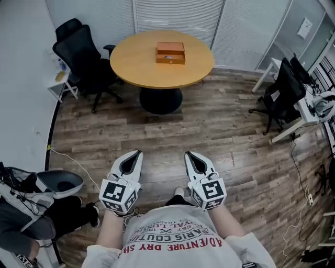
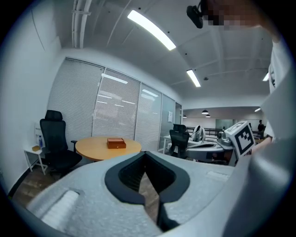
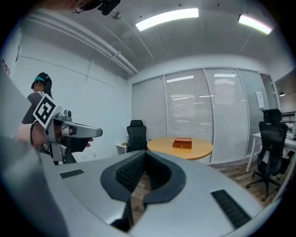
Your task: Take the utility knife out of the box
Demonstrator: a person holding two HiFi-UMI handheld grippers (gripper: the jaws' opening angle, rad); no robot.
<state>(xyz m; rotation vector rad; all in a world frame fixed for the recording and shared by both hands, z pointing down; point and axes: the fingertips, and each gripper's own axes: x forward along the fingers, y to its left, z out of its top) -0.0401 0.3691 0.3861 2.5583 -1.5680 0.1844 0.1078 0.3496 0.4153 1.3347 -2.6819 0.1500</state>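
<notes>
Pressing tip to tip with nothing between them, the fingers of the left gripper (image 1: 138,154) and the right gripper (image 1: 187,155) are closed and empty. The two are held side by side above a wood-plank floor (image 1: 230,136). Well ahead stands a round desk (image 1: 131,57) on a dark pedestal, backed by slatted blinds (image 1: 178,13), with a black office chair (image 1: 84,55) at its left. On the desk rests a brown wooden box (image 1: 170,53), long axis across the head view. The utility knife cannot be made out, so neither its place nor its heading can be told.
</notes>
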